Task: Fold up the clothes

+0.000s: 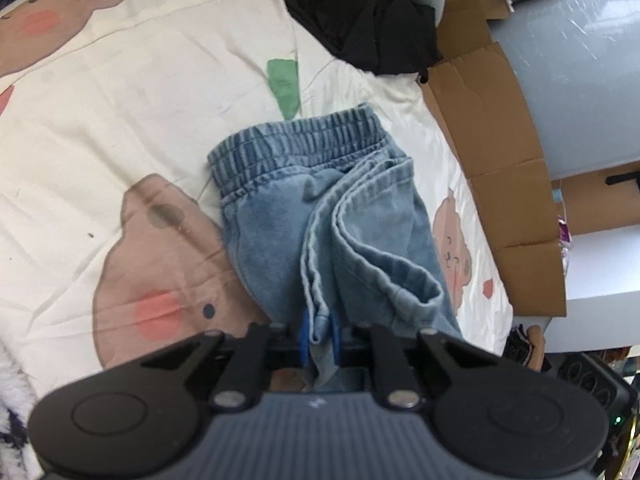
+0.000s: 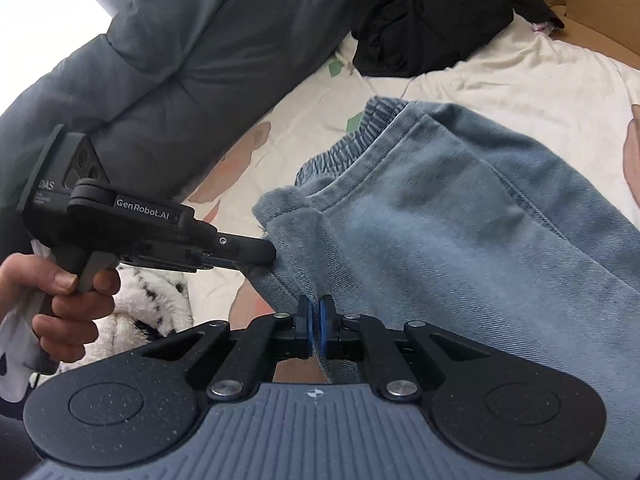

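Light blue denim pants [image 1: 320, 208] with an elastic waistband lie folded lengthwise on a cream bedspread [image 1: 120, 120] printed with bears. My left gripper [image 1: 320, 328] is shut on the hem end of the pants, the cloth pinched between its blue pads. In the right wrist view the pants [image 2: 460, 220] fill the right half, lifted at the near end. There my right gripper [image 2: 316, 320] is shut on a fold of the denim. The left gripper [image 2: 264, 254] shows from the side, held by a hand [image 2: 60, 300], biting the cloth edge just left of mine.
A black garment [image 1: 360, 12] lies in a heap at the far end of the bed. Flattened cardboard [image 1: 492, 152] stands along the bed's right side, with a pale grey roll [image 1: 580, 80] behind it. A grey padded sleeve [image 2: 180, 48] crosses the upper left of the right wrist view.
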{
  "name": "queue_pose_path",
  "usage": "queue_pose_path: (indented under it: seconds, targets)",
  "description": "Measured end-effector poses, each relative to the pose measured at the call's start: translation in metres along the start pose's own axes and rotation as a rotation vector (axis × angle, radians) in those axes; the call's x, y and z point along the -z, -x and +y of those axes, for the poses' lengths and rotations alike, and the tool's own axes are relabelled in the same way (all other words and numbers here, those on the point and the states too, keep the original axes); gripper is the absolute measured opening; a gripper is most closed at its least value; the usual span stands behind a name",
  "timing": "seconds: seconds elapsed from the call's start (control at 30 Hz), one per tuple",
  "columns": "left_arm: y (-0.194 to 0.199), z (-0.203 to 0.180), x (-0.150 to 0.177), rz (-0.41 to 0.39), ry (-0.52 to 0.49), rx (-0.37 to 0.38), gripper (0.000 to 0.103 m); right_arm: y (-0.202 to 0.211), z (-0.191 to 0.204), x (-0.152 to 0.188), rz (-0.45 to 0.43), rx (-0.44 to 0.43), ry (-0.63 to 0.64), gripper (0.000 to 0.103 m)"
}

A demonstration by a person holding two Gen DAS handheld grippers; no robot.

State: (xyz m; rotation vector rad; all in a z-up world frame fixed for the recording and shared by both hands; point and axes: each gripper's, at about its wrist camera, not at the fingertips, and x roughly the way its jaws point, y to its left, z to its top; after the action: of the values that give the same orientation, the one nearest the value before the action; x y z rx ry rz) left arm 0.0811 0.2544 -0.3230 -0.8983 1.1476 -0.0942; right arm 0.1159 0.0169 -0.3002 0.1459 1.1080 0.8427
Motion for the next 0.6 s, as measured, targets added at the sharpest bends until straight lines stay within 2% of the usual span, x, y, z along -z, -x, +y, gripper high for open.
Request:
queue_pose_path:
  seconds: [0.1, 0.23, 0.43, 0.6]
  targets:
    - [0.002, 0.002, -0.001, 0.004, -0.013, -0.019, 0.019, -0.006, 0.002, 0.000, 0.024, -0.020, -0.014, 0.006]
    - [0.010, 0.004, -0.003, 0.005, -0.040, -0.025, 0.029, -0.005, -0.003, 0.000, 0.031, -0.070, -0.062, 0.017]
    - [0.019, 0.006, -0.002, -0.009, -0.059, -0.043, 0.048, -0.001, -0.009, 0.001, 0.026, -0.074, -0.092, 0.018]
    - [0.029, 0.008, 0.005, -0.014, -0.089, -0.040, 0.054, 0.008, -0.018, -0.007, -0.018, -0.046, -0.107, 0.019]
